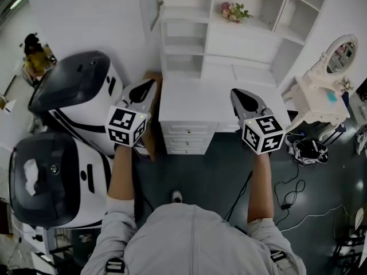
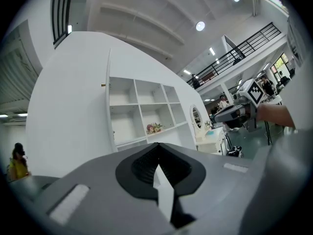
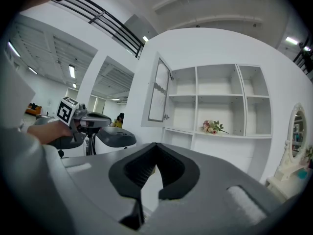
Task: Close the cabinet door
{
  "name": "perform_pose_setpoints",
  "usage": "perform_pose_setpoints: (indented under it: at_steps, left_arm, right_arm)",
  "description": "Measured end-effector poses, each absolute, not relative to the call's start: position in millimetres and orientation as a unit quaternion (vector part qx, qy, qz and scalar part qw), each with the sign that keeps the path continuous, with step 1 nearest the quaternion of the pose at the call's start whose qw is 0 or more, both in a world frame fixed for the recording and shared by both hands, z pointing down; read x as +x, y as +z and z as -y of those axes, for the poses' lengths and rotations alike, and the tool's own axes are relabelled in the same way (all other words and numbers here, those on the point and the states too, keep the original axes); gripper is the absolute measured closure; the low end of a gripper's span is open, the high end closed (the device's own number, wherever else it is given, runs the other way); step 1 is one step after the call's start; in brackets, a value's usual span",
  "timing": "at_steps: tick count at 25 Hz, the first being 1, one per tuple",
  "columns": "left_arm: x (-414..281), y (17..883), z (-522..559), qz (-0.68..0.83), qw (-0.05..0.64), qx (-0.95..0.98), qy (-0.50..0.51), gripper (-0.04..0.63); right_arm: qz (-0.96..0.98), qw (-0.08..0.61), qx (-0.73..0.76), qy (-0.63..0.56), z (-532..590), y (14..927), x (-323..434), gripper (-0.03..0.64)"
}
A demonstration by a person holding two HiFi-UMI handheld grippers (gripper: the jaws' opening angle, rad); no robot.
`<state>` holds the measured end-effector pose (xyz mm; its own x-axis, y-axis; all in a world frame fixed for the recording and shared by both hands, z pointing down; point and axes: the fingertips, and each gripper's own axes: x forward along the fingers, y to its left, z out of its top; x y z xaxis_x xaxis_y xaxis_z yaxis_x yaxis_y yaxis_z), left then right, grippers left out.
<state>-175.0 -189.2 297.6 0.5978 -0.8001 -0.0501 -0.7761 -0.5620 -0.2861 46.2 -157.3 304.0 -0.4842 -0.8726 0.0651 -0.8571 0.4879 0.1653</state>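
Dark grey floor [image 1: 218, 173] lies beneath the person, with loose cables [image 1: 289, 192] trailing over it at the right. Two bare forearms [image 1: 121, 173] reach forward from the near edge, each hand carrying a gripper held level in the air.

The left gripper [image 1: 149, 85] has its fingers together at the tips, with nothing between them. The right gripper [image 1: 236, 93] is also pressed together at the tips and holds nothing. They are well apart from each other, and neither touches any furniture.

At the near left stand two white machines [image 1: 74, 96] with black tops, one behind the other. Ahead, between the two grippers, is a white desk [image 1: 192, 102] with a stack of drawers [image 1: 188, 135] in its front. To the right of it stands a white dressing table [image 1: 318, 99] with an oval mirror [image 1: 342, 53].

Farther back, a white shelving unit [image 1: 246, 36] rises from the desk against the wall. A small bunch of flowers [image 1: 234, 11] lies on one of its shelves. The cabinet door [image 1: 150, 4] hangs at the far left end of this unit, swung open away from the shelves. A person in yellow [image 1: 34, 53] is at the far left.
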Motion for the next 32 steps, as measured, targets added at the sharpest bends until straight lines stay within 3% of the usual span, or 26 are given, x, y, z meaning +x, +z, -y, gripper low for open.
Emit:
perform_pose_setpoints:
  at_steps: [8, 23, 32]
  left_arm:
    - [-212, 288, 235, -0.455, 0.142, -0.878, -0.037, 0.578]
    - [-231, 232, 347, -0.486, 0.134, -0.864, -0.004, 0.432]
    - [-216, 239, 409, -0.511, 0.123, -0.850, -0.031, 0.404]
  right_arm:
    - [0.859, 0.080, 0.504, -0.049, 190, 307, 18, 0.615]
    - [0.859, 0.072, 0.504, -0.056, 256, 296, 16, 0.615]
    - [0.869, 0.077, 0.486, -0.053, 302, 301, 33, 0.615]
